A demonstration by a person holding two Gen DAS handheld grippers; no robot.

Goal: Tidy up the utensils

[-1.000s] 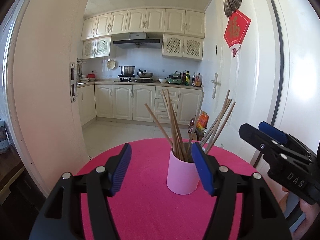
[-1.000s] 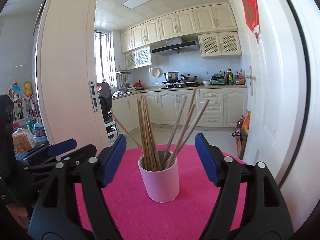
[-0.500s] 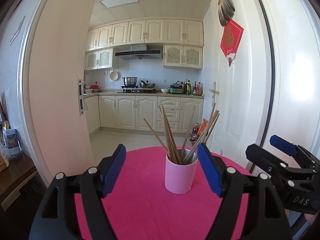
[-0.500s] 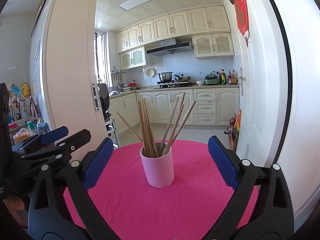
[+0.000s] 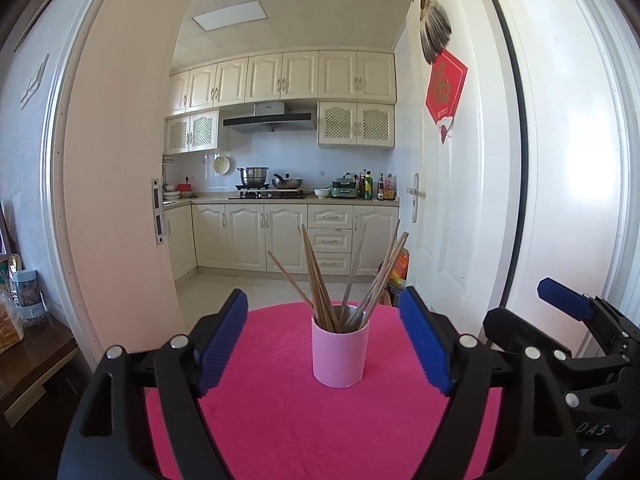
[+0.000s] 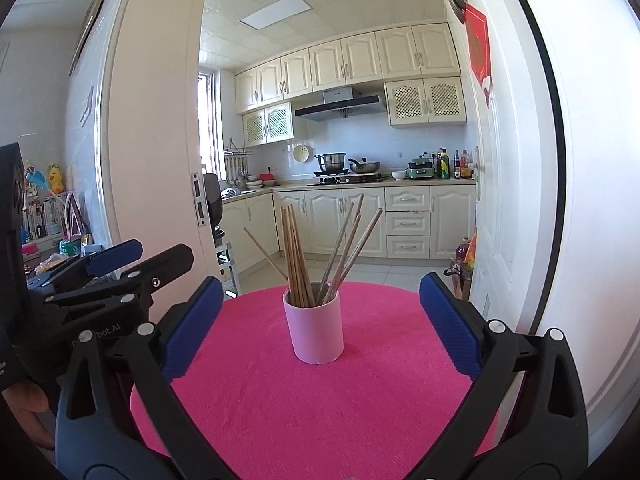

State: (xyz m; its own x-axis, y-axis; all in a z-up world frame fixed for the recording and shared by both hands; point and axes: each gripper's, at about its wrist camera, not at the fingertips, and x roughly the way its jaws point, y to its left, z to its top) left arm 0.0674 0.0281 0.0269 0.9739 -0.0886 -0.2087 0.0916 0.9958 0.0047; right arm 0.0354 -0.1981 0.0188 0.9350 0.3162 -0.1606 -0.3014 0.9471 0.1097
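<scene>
A pink cup (image 5: 340, 356) stands upright near the middle of a round table with a pink cloth (image 5: 288, 420). Several wooden chopsticks (image 5: 320, 280) stand in it, fanned out. The cup (image 6: 315, 332) and chopsticks (image 6: 296, 256) also show in the right wrist view. My left gripper (image 5: 324, 344) is open and empty, short of the cup. My right gripper (image 6: 320, 328) is open and empty, also short of the cup. Each gripper shows at the edge of the other's view: the right gripper (image 5: 560, 320), the left gripper (image 6: 120, 264).
The table stands in a doorway to a kitchen with cream cabinets (image 5: 280, 240). A white door (image 5: 460, 200) is open at the right. A door frame (image 5: 116, 200) is at the left. A dark side table (image 5: 28, 364) with jars is at far left.
Both grippers have drawn back from the cup and now sit farther from it. The jaws have stayed open. The cup and chopsticks have not moved.
</scene>
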